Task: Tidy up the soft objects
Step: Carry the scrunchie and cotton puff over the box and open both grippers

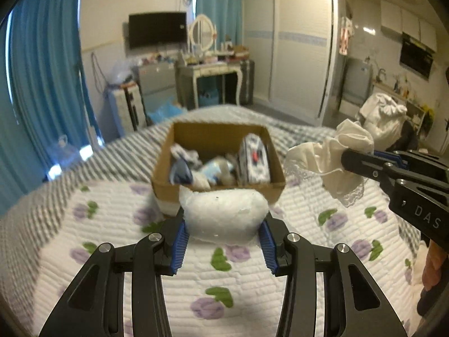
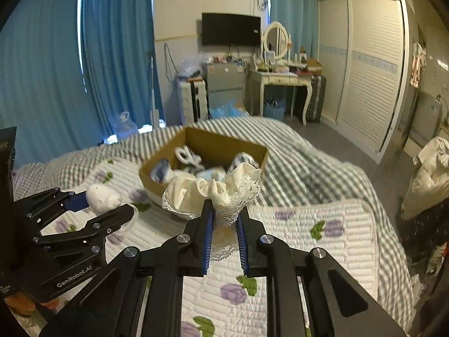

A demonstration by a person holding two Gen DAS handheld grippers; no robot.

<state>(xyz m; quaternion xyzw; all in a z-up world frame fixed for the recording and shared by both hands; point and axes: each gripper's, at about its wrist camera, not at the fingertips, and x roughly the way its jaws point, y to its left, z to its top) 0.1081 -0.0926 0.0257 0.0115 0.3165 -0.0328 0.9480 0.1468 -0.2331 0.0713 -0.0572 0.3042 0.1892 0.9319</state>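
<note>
Left hand-held gripper (image 1: 224, 224) pinching white puff (image 1: 224, 214), right hand-held gripper (image 2: 226, 217) pinching cream lace cloth (image 2: 216, 191), both held above quilt (image 1: 294, 280) just before cardboard box (image 1: 168, 191) of soft items on bed

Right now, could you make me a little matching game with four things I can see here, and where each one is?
Things:
1. white fluffy bundle
2. cream lace cloth
3. cardboard box
4. quilt

Places:
A. spread over the bed
B. in the left gripper
C. on the quilt, holding soft items
D. in the right gripper

Pairs: 1-B, 2-D, 3-C, 4-A
</note>
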